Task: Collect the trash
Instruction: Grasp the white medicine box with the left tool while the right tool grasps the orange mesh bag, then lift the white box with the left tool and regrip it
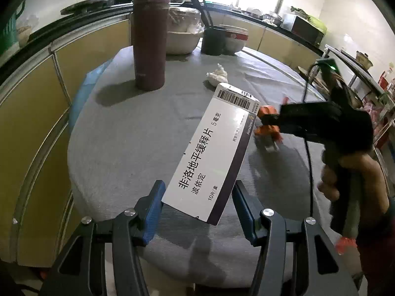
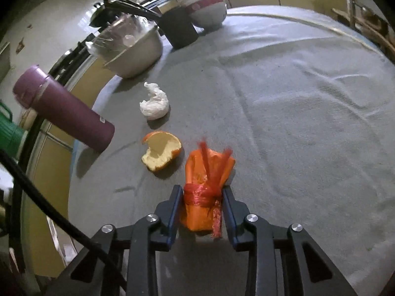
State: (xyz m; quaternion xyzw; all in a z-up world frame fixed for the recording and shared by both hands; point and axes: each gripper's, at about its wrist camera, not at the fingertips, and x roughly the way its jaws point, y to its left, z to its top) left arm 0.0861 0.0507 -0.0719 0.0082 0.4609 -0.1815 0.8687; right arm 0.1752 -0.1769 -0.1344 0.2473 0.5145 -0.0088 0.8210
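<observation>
One round table (image 1: 118,128), covered in a grey cloth, fills both views. On it stand one tall maroon flask (image 1: 149,34), one metal basin (image 2: 138,54) covered with plastic film, one dark cup (image 2: 181,28) with utensils in it, and one red-and-white bowl (image 2: 207,7); these last three sit clustered at the far edge.

The trash counts as four pieces. One white medicine box (image 1: 209,157), printed with black characters and a barcode, is tilted up off the cloth, its near end between the blue pads of the left gripper (image 1: 198,204); the left pad touches its corner, while a narrow gap shows at the right pad, so a firm pinch cannot be told. One orange plastic bundle (image 2: 207,187), tied with red string, is clamped at its waist by the right gripper (image 2: 202,207), whose fingers press in on both sides. One piece of orange peel (image 2: 161,153) lies on the cloth just left of the bundle, pale side up. One crumpled white tissue (image 2: 154,104) lies beyond the peel, near the basin.

The left wrist view alone shows the box, and it shows the right gripper from outside, held in a bare hand (image 1: 355,180) with the bundle at its tip just past the box's far end. The right wrist view alone shows the peel, which the box hides in the other view.
</observation>
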